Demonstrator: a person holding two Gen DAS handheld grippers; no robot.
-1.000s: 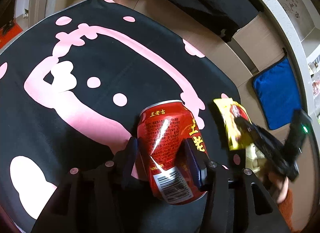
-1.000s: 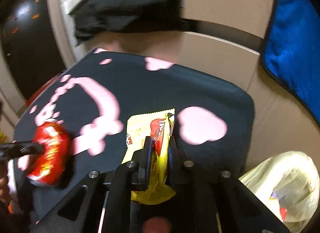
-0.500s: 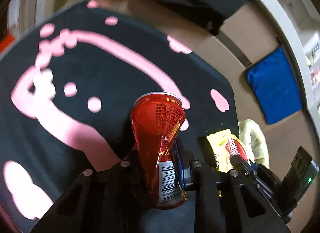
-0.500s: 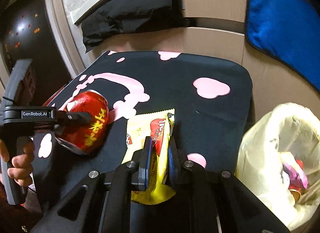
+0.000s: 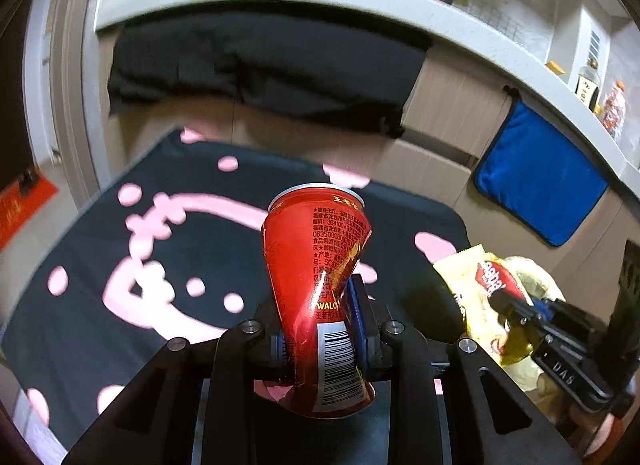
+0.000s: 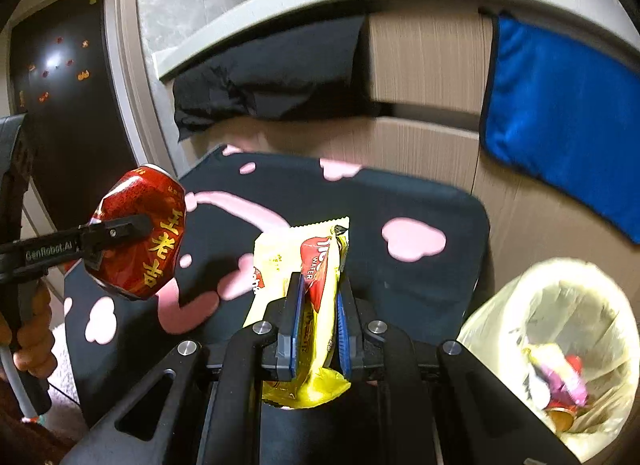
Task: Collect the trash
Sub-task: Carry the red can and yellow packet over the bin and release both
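Note:
My left gripper [image 5: 316, 305] is shut on a crushed red drink can [image 5: 316, 265], held upright above the black table with pink shapes [image 5: 120, 265]. The can also shows in the right wrist view [image 6: 140, 233], at the left. My right gripper [image 6: 318, 293] is shut on a yellow wafer wrapper [image 6: 316, 265], held above the table's right part. The wrapper also shows in the left wrist view [image 5: 480, 289]. A trash bin lined with a pale yellow bag [image 6: 560, 305] stands right of the table, with wrappers inside.
A blue cloth [image 6: 560, 105] hangs on the beige cabinet front [image 6: 424, 65] behind the table. A black cloth [image 5: 260, 65] hangs under the white counter edge. Bottles [image 5: 600, 97] stand on the counter at the right.
Both grippers have lifted higher with their loads. The left one has squeezed the can into a crumpled shape. The trash bin has come into full view at the right.

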